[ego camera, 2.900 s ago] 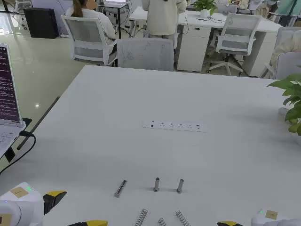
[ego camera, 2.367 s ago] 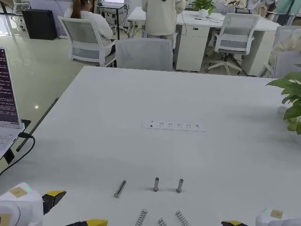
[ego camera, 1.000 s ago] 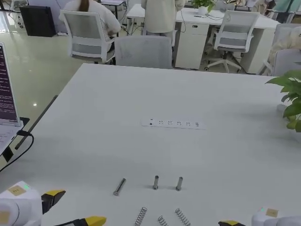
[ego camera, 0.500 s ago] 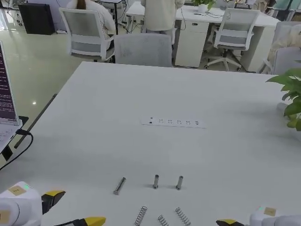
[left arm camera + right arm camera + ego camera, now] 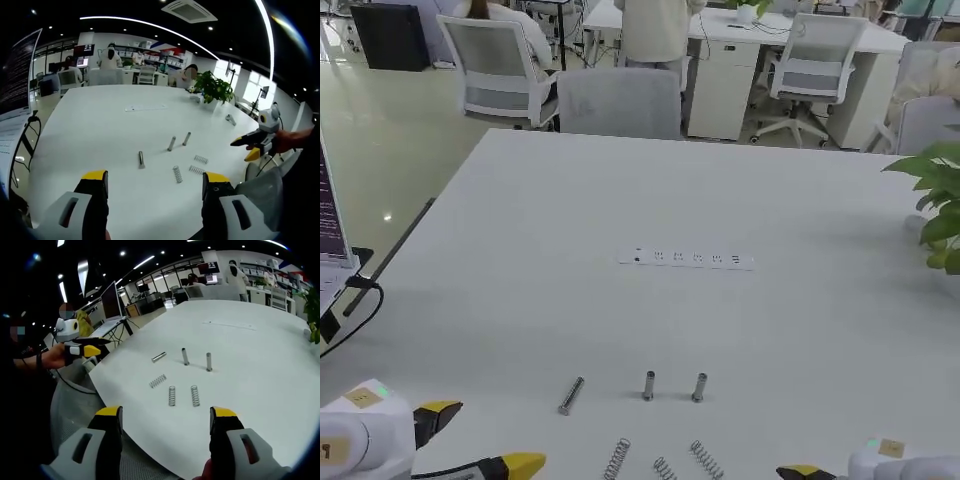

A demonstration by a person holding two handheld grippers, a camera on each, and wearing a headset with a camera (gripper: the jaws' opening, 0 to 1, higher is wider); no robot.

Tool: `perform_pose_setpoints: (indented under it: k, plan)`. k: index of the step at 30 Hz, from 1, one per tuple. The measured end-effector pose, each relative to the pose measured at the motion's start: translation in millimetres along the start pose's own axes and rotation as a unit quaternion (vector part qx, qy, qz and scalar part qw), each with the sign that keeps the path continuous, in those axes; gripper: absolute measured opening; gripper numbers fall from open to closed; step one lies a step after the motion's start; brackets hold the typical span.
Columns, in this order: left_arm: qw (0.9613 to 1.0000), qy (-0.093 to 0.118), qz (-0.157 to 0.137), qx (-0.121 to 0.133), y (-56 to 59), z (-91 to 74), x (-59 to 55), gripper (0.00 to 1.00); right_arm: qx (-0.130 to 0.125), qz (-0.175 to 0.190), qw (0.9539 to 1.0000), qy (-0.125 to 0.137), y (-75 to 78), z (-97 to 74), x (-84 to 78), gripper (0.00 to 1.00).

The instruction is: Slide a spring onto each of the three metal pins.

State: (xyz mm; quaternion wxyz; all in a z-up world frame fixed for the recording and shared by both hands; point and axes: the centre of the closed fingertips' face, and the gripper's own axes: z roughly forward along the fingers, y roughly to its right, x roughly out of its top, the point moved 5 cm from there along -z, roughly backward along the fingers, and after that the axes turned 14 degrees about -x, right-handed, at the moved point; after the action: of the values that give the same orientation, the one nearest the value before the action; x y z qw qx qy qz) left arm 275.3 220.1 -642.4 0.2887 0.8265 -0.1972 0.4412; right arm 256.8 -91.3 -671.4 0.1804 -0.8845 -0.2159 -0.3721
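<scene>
Head view check-in: left gripper (image 5: 480,437) and right gripper (image 5: 798,471) are both hanging wide open, gripping nothing

Both grippers are hovering at the near edge of the white table (image 5: 620,200), one on each side. Between them and a little ahead of their tips, the three springs (image 5: 618,458) are lying loose on the tabletop. Just past those, one lying pin (image 5: 570,395) is resting on its side closer to the left gripper, and two upright pins (image 5: 649,385) are standing next to it, more toward the right gripper. No spring is touching a pin.

Left gripper view: its yellow-tipped jaws are standing well apart, with the lying pin sitting ahead between them, the springs a bit right of that and the upright pins farther out. The right gripper is poking in from the right with a hand (image 5: 286,141) holding it, jaws spread too.

Right gripper view: jaws are spread wide here as well. Two springs are lying side by side straight ahead between them, the third is angling off to the left, and all the pins are sitting beyond.

Way past everything, a power strip (image 5: 686,259) is lying flat and a plant (image 5: 935,200) is leaning in on the right gripper's side
</scene>
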Motion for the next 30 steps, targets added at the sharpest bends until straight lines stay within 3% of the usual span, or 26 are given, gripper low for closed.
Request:
perform_pose_setpoints:
  k: [15, 30]
  plan:
    - [0.9999, -0.009, 0.001, -0.005, -10.7, 16.2, 2.4, 0.71, 0.0, 0.0, 1.0, -0.001, -4.8, 2.8, -1.1, 0.69]
    - [0.9998, -0.015, 0.004, -0.015, -22.2, 40.2, 12.7, 0.69, -0.006, 0.001, 1.0, 0.002, -0.6, 1.9, 1.5, 0.69]
